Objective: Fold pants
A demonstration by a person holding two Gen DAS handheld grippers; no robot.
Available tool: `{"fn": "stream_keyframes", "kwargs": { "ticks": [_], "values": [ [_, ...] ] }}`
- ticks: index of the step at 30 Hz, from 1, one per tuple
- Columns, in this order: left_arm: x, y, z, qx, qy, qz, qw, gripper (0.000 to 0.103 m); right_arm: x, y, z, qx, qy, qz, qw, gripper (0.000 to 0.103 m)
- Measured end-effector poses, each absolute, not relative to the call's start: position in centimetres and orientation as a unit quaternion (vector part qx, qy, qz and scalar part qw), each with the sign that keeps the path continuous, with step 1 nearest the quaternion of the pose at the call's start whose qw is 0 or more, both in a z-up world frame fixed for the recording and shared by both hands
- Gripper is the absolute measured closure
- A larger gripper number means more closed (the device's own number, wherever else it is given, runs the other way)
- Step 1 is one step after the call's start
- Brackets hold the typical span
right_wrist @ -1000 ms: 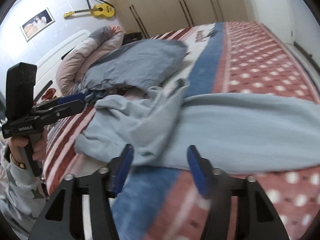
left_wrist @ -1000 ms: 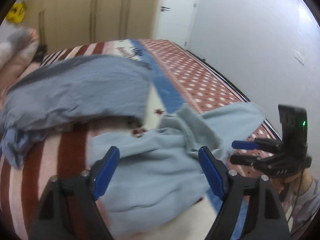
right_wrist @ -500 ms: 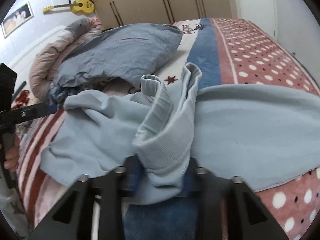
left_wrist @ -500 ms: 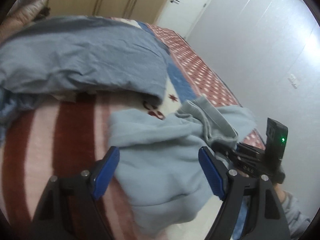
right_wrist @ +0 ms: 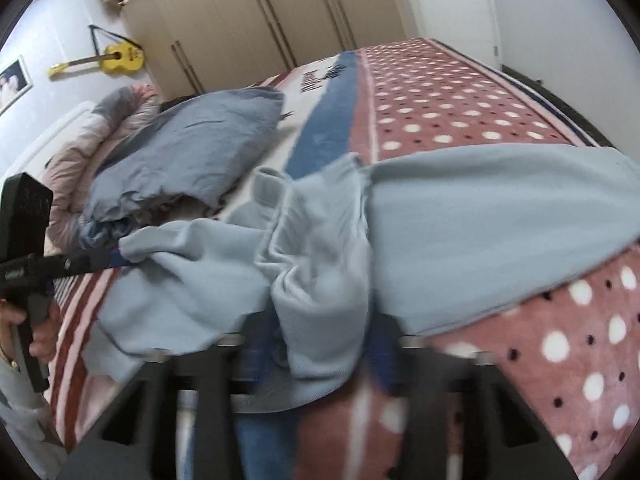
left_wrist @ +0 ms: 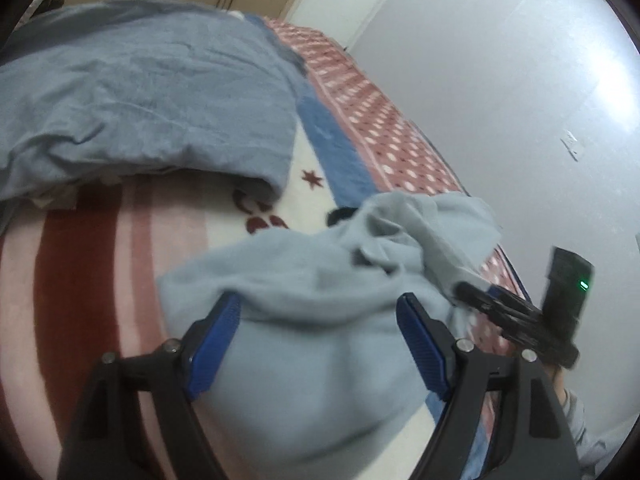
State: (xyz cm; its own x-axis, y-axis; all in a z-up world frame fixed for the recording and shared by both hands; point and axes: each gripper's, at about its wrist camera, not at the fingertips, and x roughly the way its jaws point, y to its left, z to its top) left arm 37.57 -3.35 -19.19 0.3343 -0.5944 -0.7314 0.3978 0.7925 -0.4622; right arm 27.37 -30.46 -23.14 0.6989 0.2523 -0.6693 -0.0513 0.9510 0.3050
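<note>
Light blue pants (left_wrist: 320,320) lie bunched on the patterned bed blanket (left_wrist: 80,280); in the right wrist view one leg (right_wrist: 500,232) stretches right. My left gripper (left_wrist: 318,344) is open, its blue pads on either side of the pants' near edge. It also shows in the right wrist view (right_wrist: 100,260) touching the cloth. My right gripper (right_wrist: 320,348) is shut on a bunched fold of the pants by the waistband and lifts it. It shows in the left wrist view (left_wrist: 480,300) at the cloth's right edge.
A grey-blue duvet (left_wrist: 140,92) lies heaped behind the pants. A pink quilt (right_wrist: 100,128) sits at the bed's head. Wardrobes (right_wrist: 280,20), a yellow guitar (right_wrist: 116,58) and a white door (right_wrist: 448,4) stand beyond. A white wall (left_wrist: 500,100) runs along the bed's right side.
My right gripper has closed on the pants' bunched fold and raised it. My left gripper has moved forward over the pants' near edge, still open.
</note>
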Motion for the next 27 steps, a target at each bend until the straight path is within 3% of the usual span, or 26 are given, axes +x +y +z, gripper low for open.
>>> {"fn": "stream_keyframes", "kwargs": {
  "ticks": [6,12,18,21,27],
  "values": [
    [39.9,-2.2,-20.2,-0.109,0.485,-0.228,0.837,0.026,26.5,-32.0,-21.5,0.093,0.353,0.023,0.931,0.051],
    [39.0,-0.1,-17.9,-0.107,0.472,-0.244,0.84,0.025,26.5,-28.2,-16.9,0.047,0.281,0.109,0.952,0.054],
    [36.5,-0.7,-16.4,-0.066,0.467,-0.271,0.839,0.025,31.6,-20.2,-17.7,0.008,0.388,0.293,0.874,0.089],
    [35.8,-0.9,-16.4,-0.063,0.464,-0.285,0.836,0.025,34.1,-17.6,-19.9,-0.039,0.439,0.301,0.846,0.09],
    [36.5,-2.2,-17.8,-0.063,0.471,-0.291,0.83,0.025,40.9,-18.5,-22.4,0.015,0.481,0.259,0.837,0.09]
  ]
}}
